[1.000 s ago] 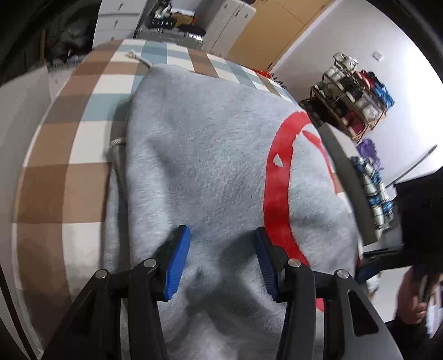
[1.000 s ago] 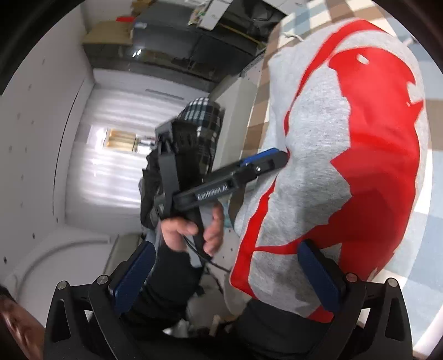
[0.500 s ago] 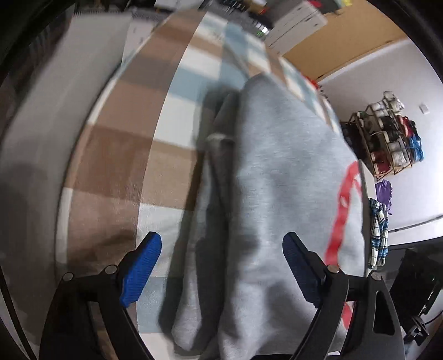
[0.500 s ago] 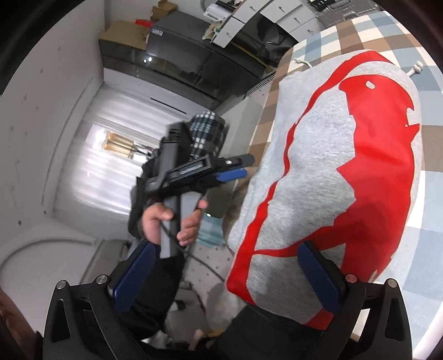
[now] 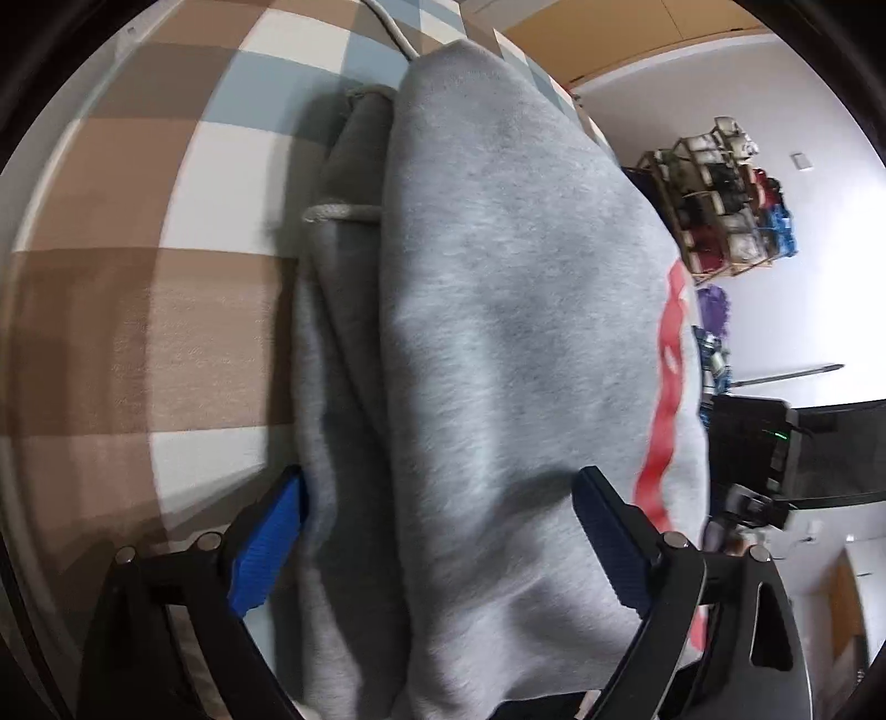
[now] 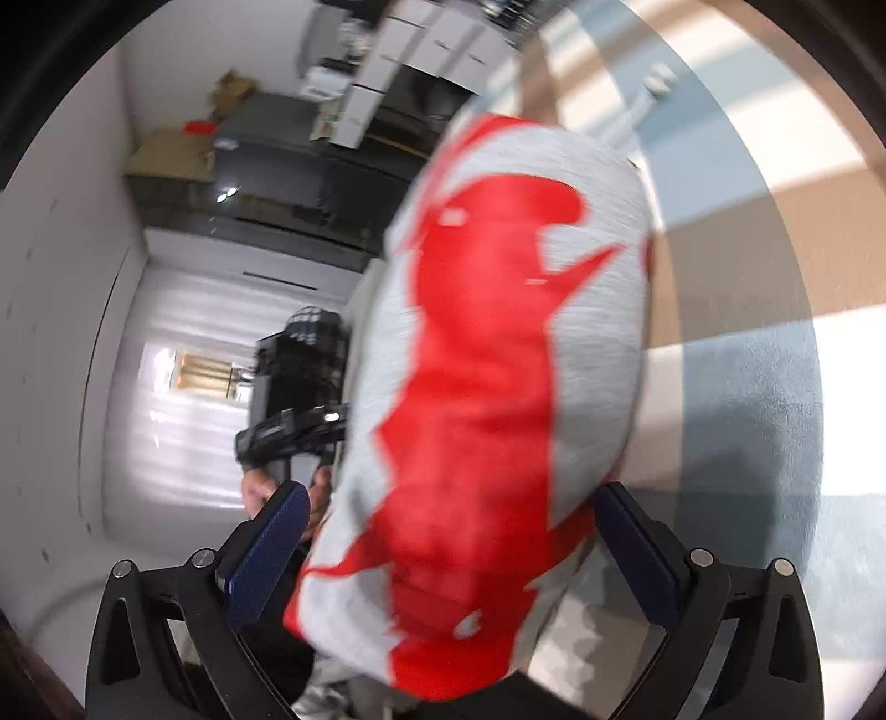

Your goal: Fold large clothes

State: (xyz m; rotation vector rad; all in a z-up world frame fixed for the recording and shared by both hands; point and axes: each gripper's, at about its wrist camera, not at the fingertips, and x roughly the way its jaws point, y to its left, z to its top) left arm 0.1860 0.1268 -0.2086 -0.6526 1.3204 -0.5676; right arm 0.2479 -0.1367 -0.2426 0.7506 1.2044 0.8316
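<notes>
A grey hoodie (image 5: 498,332) with a red print (image 6: 487,360) lies folded on a brown, blue and white checked cloth (image 5: 138,332). My left gripper (image 5: 443,498) stands low over the hoodie's stacked left edge. Its jaws are opening, and the thick fold lies between the blue pads (image 5: 271,537) without being squeezed. A drawstring (image 5: 343,213) pokes out of the layers. My right gripper (image 6: 451,498) is open wide at the opposite edge, with the printed fabric bulging between its fingers. In the right wrist view a hand (image 6: 257,487) holds the left gripper (image 6: 293,426) beyond the hoodie.
A wooden rack of shoes (image 5: 731,199) stands against the white wall on the right. White cabinets (image 6: 421,50), a dark unit with cardboard boxes (image 6: 171,155) and a curtained window (image 6: 183,399) lie beyond the cloth. A white cord (image 6: 637,111) rests on the checked cloth (image 6: 747,387).
The left jaws went from narrow over the hoodie's top to wide, and that gripper slid to the folded left edge. The right gripper dropped closer, so the print now fills its jaws.
</notes>
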